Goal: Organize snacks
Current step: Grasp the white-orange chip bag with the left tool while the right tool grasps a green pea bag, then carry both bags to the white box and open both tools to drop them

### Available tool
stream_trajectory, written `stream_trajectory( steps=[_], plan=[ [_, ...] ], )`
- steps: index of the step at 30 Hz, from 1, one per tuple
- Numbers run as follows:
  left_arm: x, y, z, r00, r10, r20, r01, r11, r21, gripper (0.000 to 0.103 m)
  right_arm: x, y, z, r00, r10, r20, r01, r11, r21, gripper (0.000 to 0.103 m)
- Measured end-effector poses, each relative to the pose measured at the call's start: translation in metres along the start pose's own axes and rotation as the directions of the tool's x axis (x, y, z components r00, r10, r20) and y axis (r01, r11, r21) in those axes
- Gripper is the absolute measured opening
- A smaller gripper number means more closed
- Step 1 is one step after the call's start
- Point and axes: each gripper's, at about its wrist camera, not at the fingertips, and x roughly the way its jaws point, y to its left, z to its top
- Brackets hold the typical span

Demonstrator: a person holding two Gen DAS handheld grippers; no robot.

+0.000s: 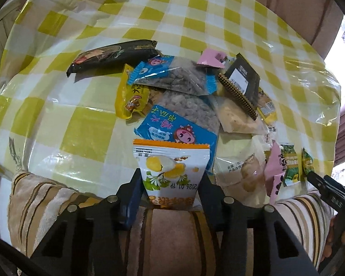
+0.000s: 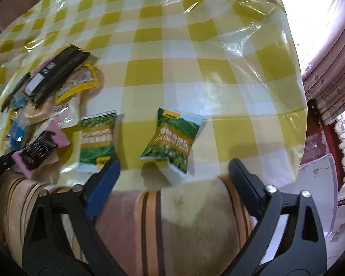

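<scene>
Over the near table edge, the left gripper (image 1: 170,184) pinched a white-and-orange packet (image 1: 171,168) between its jaws, and beyond it the snack pile (image 1: 191,96) lay unsorted on the checked tablecloth (image 1: 57,119). From the right wrist, the right gripper (image 2: 174,172) stood spread and empty. Two green packets (image 2: 97,138) lay apart from the heap, perhaps already sorted; blur hid their labels. Most sorting remained.

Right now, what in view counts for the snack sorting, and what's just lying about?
For the job: white-and-orange packet between the left gripper's jaws; two green packets; mixed snack pile.
Lying about: checked tablecloth; striped cushion; curtain.
</scene>
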Motion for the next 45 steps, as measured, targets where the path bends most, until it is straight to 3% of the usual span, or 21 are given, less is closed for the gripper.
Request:
stream_trajectory(
  steps=[11,12,19,28,34,37,45],
  plan=[
    [-0.022,0.005,-0.009,0.996,-0.022,0.084,0.023,1.0,-0.013,0.041,0.025,0.003,0.016,0.999,-0.019,-0.033,0.018,1.0,-0.023,0.054],
    [-0.026,0.003,-0.011,0.995,-0.019,0.097,0.02,1.0,-0.012,0.041,0.025,0.003,0.016,1.0,-0.011,-0.029,0.01,1.0,-0.023,0.045],
    [-0.057,-0.007,-0.017,0.979,0.024,0.204,-0.029,0.999,0.022,0.04,0.011,-0.001,0.009,0.999,0.003,0.037,-0.002,1.0,-0.007,0.041],
    [-0.079,-0.052,-0.023,0.961,-0.003,0.277,-0.027,0.994,0.104,0.04,-0.028,-0.023,-0.004,0.99,0.015,0.143,-0.02,0.999,0.028,0.041],
    [-0.085,-0.096,-0.031,0.956,-0.076,0.283,0.022,0.982,0.189,0.04,-0.041,-0.051,-0.014,0.986,0.02,0.164,-0.034,0.996,0.081,0.041],
    [-0.086,-0.123,-0.038,0.954,-0.146,0.263,0.081,0.967,0.241,0.04,-0.048,-0.07,-0.022,0.985,-0.001,0.172,-0.019,0.993,0.112,0.041],
    [-0.084,-0.194,-0.06,0.932,-0.322,0.166,0.247,0.9,0.36,0.04,-0.056,-0.127,-0.054,0.987,-0.054,0.154,0.023,0.98,0.197,0.041]
  ],
)
